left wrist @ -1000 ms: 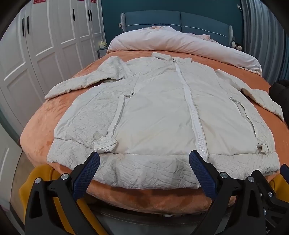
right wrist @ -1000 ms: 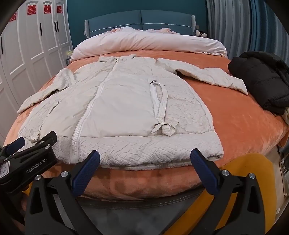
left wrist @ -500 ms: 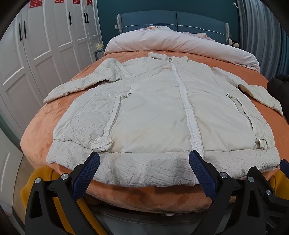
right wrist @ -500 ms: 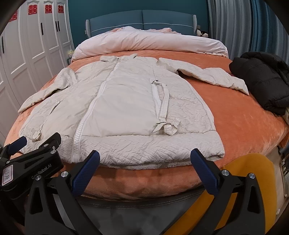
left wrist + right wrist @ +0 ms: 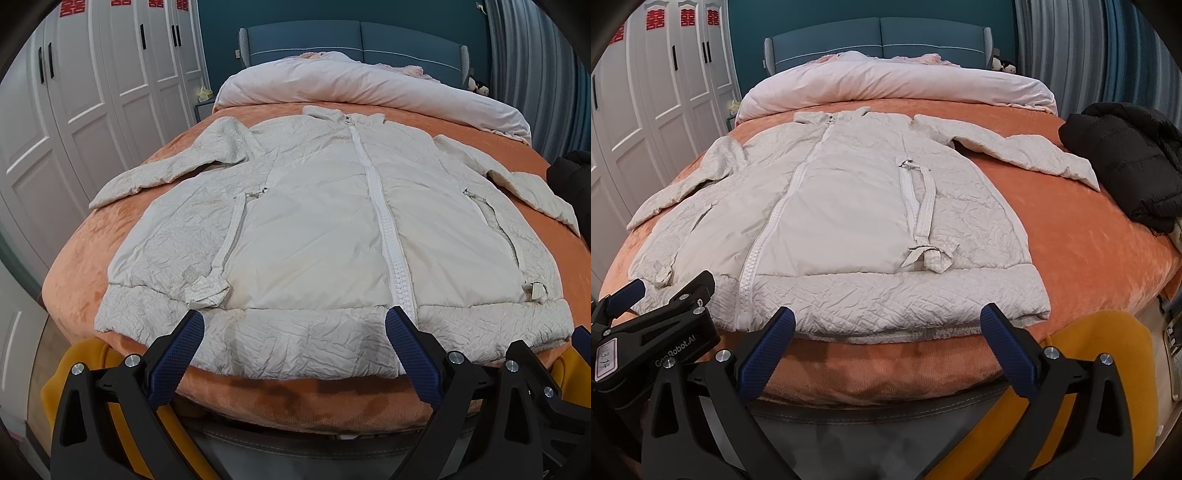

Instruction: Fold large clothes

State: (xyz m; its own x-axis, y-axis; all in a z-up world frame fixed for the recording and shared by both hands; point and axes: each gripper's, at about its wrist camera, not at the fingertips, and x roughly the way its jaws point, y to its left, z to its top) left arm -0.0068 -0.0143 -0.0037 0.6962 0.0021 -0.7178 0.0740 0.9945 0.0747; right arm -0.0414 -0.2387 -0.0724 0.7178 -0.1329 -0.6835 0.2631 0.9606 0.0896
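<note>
On the orange bedspread (image 5: 92, 254), front up and zipped shut, hem toward the foot of the bed: one large cream padded coat (image 5: 325, 236), unfolded, sleeves spread to both sides. Left sleeve (image 5: 166, 171): angled out toward the white wardrobe doors (image 5: 74, 110), cuff near the bed's edge; risk that it slides off the rounded side if the body is dragged. Left hand-held gripper (image 5: 293, 349): fingers wide apart, empty, poised just over the hem left of the zip (image 5: 391, 254); a shallow bite on the puffy, crinkled shell would likely slip, or catch the top layer only. Left pocket tab (image 5: 207, 291): loose flap, may snag or fold askew. Right hand-held gripper (image 5: 882, 339): fingers likewise apart, empty, at the hem's right half. Uneven lifting between the two would skew the fold line. Right sleeve (image 5: 1015, 151): cuff near a black jacket (image 5: 1126, 166) heaped on the bed; a sweep inward could drag or bump that garment. Rolled pink duvet (image 5: 886, 86) beyond the collar limits room to shift the coat headward.
</note>
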